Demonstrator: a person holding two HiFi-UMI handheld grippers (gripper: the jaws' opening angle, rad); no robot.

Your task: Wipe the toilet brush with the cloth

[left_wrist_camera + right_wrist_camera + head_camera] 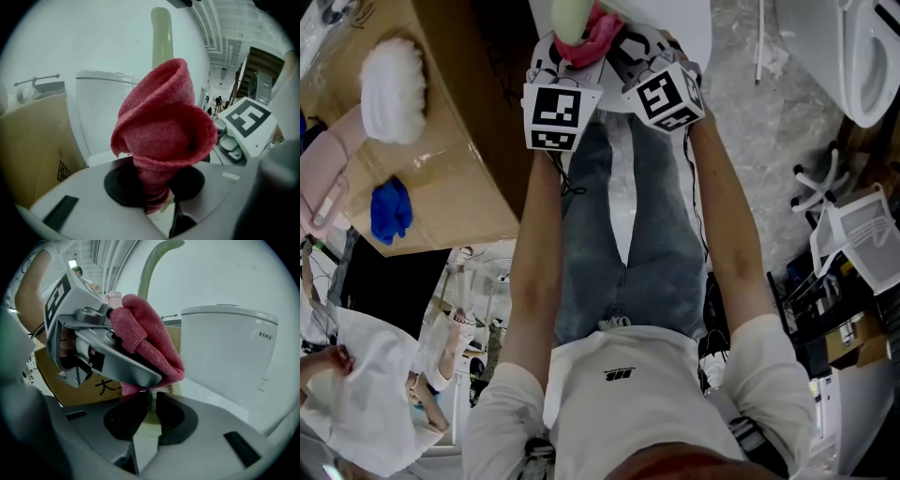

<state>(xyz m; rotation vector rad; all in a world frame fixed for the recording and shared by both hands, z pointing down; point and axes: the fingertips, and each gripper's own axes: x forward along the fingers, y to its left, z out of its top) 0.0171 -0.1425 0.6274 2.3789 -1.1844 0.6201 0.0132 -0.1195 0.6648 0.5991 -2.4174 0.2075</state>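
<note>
Red cloth [164, 136] pinched in left gripper [158, 199] fingers sits against the upright green brush handle [151, 273], which right gripper [149, 411] fingers clamp at lower centre.

**Red cloth clamped in left claw**

The red cloth [164, 140] is pinched at its lower end between the closed jaws of the left claw [157, 187] and is flared upward into a cone. A pale green toilet brush handle [161, 37] is seen rising behind it. A white toilet cistern [101, 108] and a cardboard box [33, 140] are shown at left, a marker cube [246, 119] at right.
</note>
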